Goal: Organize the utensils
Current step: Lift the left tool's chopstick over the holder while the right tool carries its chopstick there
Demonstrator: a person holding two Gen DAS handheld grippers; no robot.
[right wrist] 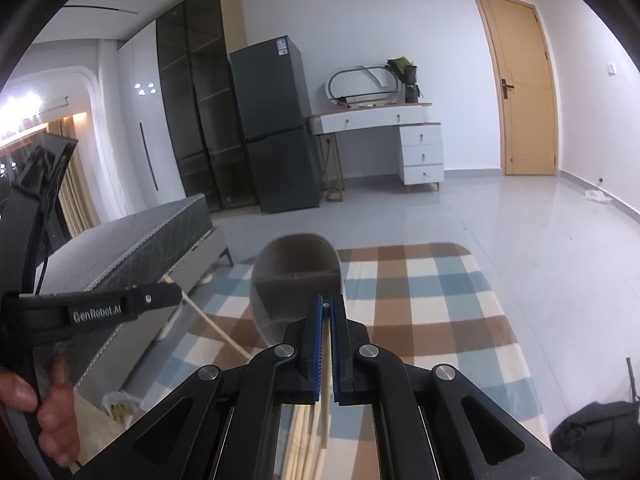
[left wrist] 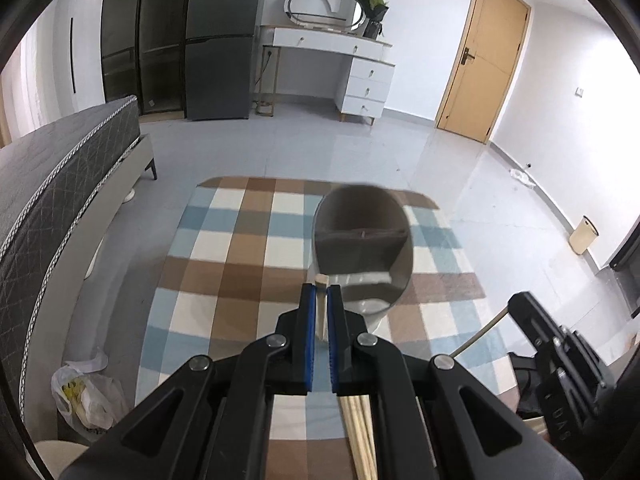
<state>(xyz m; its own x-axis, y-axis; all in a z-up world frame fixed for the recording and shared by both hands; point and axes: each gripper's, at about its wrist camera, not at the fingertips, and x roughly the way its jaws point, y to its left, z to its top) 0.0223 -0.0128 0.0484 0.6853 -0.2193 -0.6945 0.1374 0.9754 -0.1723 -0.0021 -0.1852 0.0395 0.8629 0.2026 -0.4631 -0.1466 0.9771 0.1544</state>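
Both grippers tilt downward toward the grey utensil holder [left wrist: 362,240]. The left gripper [left wrist: 321,292] is clamped on a wooden chopstick [left wrist: 321,308], whose tip sits at the holder's near rim. The right gripper [right wrist: 327,308] pinches another chopstick [right wrist: 327,360] just before the holder, above the checked rug [right wrist: 420,300].

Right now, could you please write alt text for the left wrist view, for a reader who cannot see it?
The left gripper is shut on a pale wooden chopstick, just before a grey divided utensil holder above a checked rug. The right gripper enters at right, holding another stick. Behind are a bed, a fridge, a white desk and a wooden door.
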